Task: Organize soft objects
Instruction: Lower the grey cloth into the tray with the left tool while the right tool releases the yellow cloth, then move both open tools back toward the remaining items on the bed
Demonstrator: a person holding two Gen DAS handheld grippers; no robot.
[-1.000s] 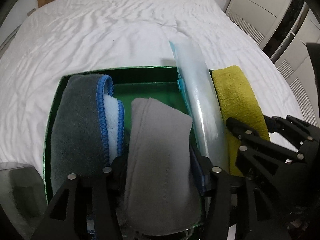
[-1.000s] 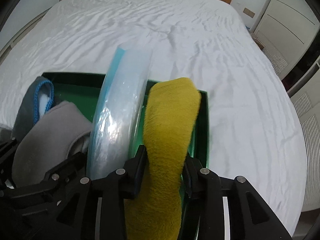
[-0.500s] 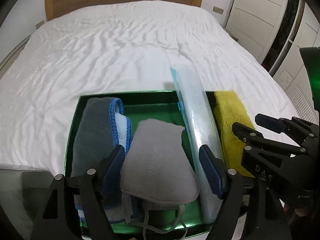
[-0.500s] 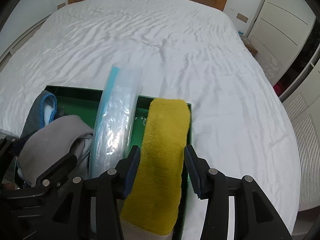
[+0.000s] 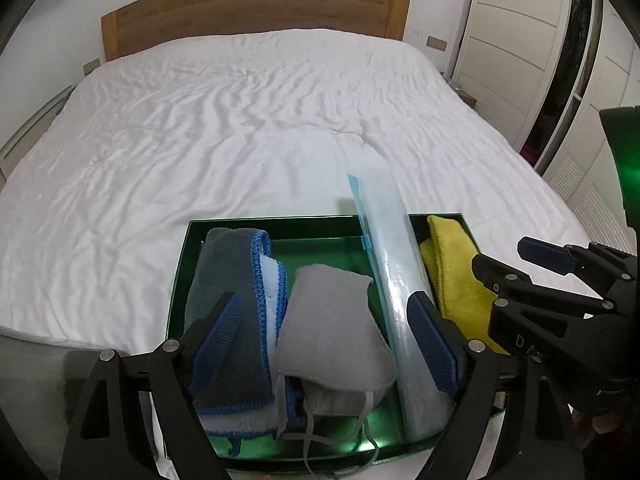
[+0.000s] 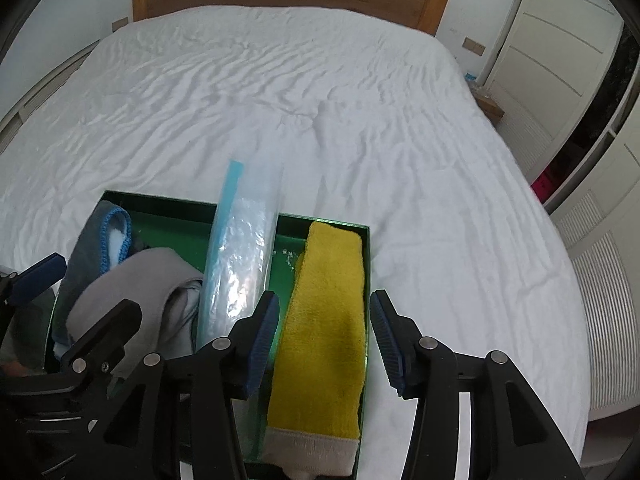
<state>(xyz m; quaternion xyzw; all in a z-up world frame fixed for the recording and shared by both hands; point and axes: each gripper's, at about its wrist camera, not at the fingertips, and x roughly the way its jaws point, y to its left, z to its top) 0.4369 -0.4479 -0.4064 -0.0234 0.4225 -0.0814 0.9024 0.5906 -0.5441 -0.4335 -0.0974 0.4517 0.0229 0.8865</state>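
Note:
A green tray (image 5: 182, 280) lies on the bed near its foot. In it, left to right, are a grey towel with blue edging (image 5: 224, 276), a grey face mask (image 5: 328, 320), a rolled clear plastic bag (image 5: 392, 256) and a yellow cloth (image 5: 452, 276) with a grey cuff. My left gripper (image 5: 324, 328) hovers above the mask. Its jaws are opening and the pads touch nothing. My right gripper (image 6: 324, 312) stands open above the yellow cloth (image 6: 332, 300), its pads clear of it on both sides. The bag (image 6: 240, 264) sticks out over the tray's far rim (image 6: 160, 204).
The white wrinkled bed sheet (image 5: 240, 128) stretches away to a wooden headboard (image 5: 256, 8). White wardrobe doors (image 6: 560, 60) stand along the right, close to the bed's right edge. The tray's near rim is close to the bed's foot edge.
Both grippers have opened and risen. The left one has let go of the grey mask and the right one of the yellow cloth. Both items stay in the tray.

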